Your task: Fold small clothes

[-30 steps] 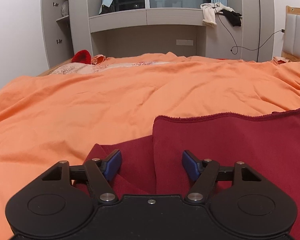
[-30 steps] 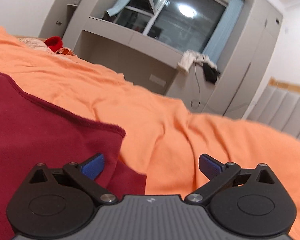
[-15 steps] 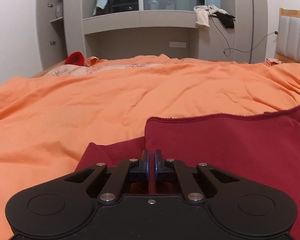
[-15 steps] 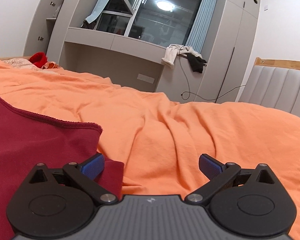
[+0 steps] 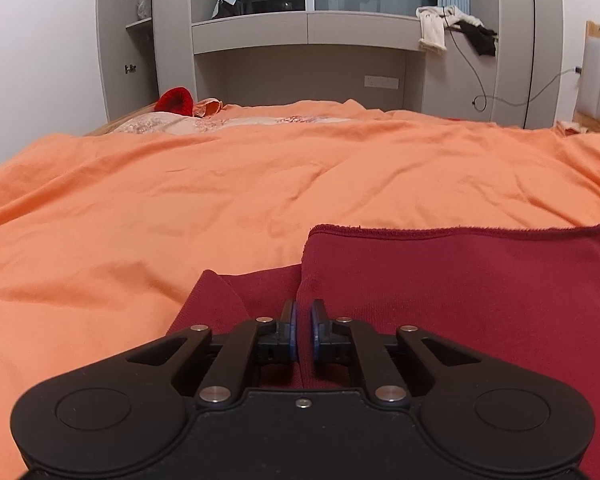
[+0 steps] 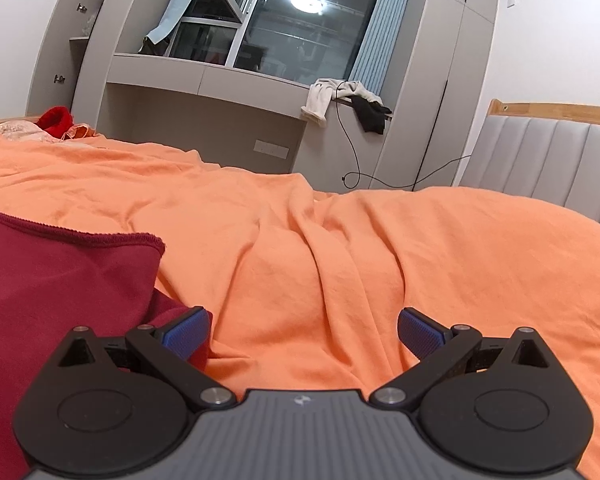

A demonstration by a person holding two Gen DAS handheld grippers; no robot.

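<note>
Left tongs (image 5: 303, 330) nearly closed, just eased wider, pinching cloth; right tongs (image 6: 304, 332) spread wide, empty.

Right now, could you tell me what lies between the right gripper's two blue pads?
Only the orange bedsheet, seen in the right wrist view; the dark red garment reaches just the left pad.

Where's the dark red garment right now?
The dark red garment lies on the orange bedspread, lower right in the left wrist view, with a fold of it pinched in the left tongs.
</note>
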